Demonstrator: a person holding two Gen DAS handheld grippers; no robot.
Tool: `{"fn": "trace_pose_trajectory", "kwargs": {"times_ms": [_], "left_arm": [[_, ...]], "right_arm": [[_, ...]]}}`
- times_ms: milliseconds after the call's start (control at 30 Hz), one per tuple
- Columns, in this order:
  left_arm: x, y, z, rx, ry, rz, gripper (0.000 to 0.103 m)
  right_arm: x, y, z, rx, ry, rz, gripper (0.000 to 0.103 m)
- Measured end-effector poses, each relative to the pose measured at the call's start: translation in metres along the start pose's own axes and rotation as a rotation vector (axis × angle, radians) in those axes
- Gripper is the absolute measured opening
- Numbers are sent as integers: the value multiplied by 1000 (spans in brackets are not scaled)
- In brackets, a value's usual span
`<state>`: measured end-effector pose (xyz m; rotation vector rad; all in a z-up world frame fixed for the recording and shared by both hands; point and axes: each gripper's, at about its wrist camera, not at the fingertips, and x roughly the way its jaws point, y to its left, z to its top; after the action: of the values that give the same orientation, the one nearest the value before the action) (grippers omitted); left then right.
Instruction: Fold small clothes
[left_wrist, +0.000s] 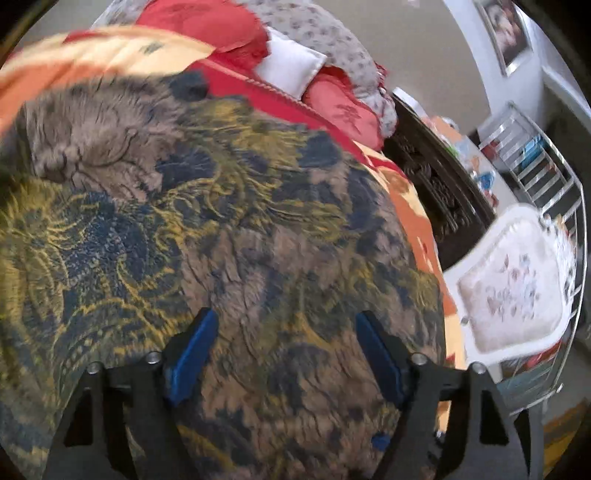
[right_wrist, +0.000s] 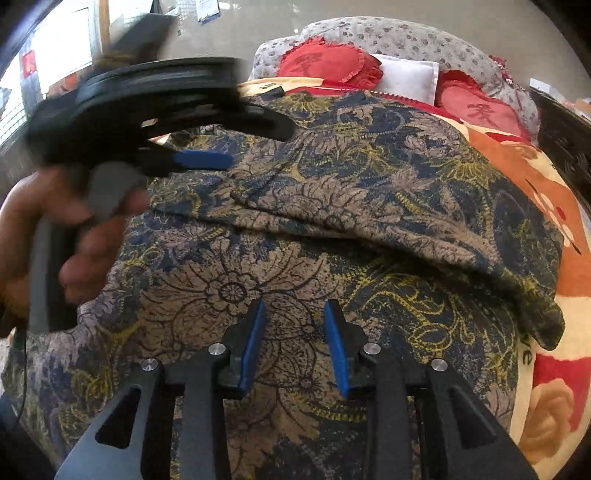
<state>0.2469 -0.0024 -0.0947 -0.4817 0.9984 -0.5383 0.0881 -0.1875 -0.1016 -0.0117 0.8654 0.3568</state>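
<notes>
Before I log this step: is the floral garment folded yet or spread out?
Partly folded. In the right wrist view, the floral garment has a doubled-over flap lying across its flat lower part. Both grippers are open, holding nothing.

A bed with an orange-and-red flowered blanket (right_wrist: 554, 236) — red cushions (right_wrist: 325, 62) and a white pillow (right_wrist: 406, 79) at the far end. Right: dark carved cabinet (left_wrist: 436, 184), white padded chair (left_wrist: 513, 288), framed picture (left_wrist: 506, 31) on the wall.

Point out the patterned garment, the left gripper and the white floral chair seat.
patterned garment (right_wrist: 295, 266), right wrist view, on the flat floral middle.
left gripper (left_wrist: 286, 354), left wrist view, midway between its blue fingertips.
white floral chair seat (left_wrist: 511, 291), left wrist view, on the cushion centre.
</notes>
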Motion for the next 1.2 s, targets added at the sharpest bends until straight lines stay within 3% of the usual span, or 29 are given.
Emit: {"fn": "trace_pose_trajectory", "kwargs": {"times_ms": [200,333,433,533,633,700,733,1000,1100,1200], "left_arm": [[9,12,9,-73,82,-182,83],[15,10,8,-115,191,-369,82],[17,9,10,-147,221,-428,82],[17,16,15,-218,168,-373,76],[18,12,14,-211,156,-263,51],[21,8,10,-175,184,-160,7],[21,7,8,-170,187,-123,2],[-52,1,7,-89,22,-77,3],[-82,20,10,-52,-16,31,3],[-101,54,10,-88,-31,112,3]], "right_arm": [[5,-14,5,81,-16,82,43],[4,-15,5,87,-20,87,42],[3,-13,5,88,-22,88,42],[4,-15,5,92,-23,93,42],[4,-15,4,89,-22,89,42],[4,-14,4,88,-22,87,42],[4,-14,4,87,-22,87,42],[5,-11,4,73,-18,65,42],[5,-9,5,66,-16,56,42],[5,-9,5,66,-16,53,42]]}}
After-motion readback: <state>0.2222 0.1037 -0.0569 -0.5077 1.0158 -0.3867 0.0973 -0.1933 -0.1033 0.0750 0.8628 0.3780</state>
